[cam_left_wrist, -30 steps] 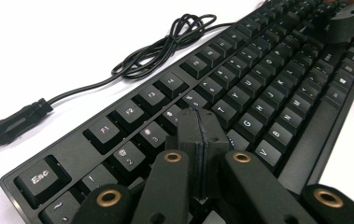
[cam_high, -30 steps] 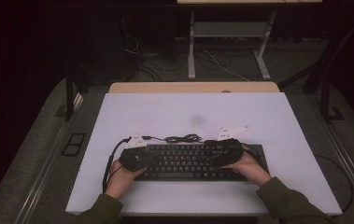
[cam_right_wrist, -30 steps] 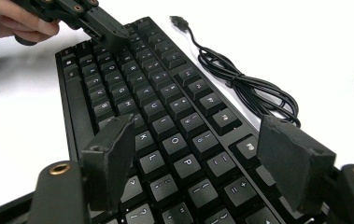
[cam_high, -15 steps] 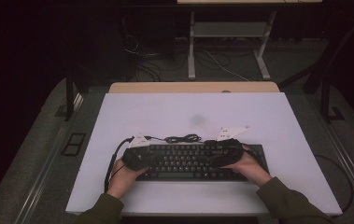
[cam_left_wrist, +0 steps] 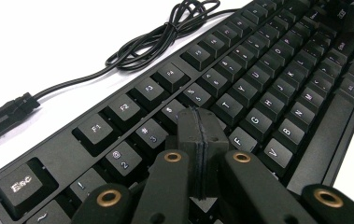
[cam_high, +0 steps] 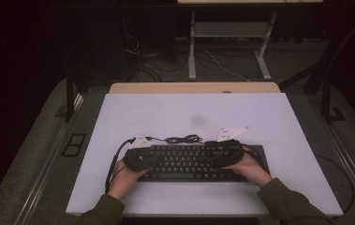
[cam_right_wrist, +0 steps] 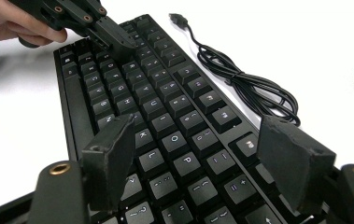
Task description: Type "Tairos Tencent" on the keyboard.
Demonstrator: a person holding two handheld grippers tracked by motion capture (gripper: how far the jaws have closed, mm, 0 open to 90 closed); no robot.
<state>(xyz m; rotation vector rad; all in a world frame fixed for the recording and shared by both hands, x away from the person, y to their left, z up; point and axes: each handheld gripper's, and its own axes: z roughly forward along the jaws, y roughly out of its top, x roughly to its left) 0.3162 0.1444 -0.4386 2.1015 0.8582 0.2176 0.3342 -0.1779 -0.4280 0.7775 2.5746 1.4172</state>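
Keyboard: black, flat on the white worktop, near its front edge, long side across the high view.
Keyboard cable: black, bundled in loose loops on the worktop just behind the keyboard's rear edge; plug end lying free.
Left hand-held gripper: clenched, pads pressed together with nothing between; tip low over the upper-left letter keys, close to the number row; contact with a key not clear.
Right hand-held gripper: released, jaws spread wide, poised above the right-hand keys around O, P and L; nothing grasped.
Hands: left hand and right hand, each over one end of the keyboard.
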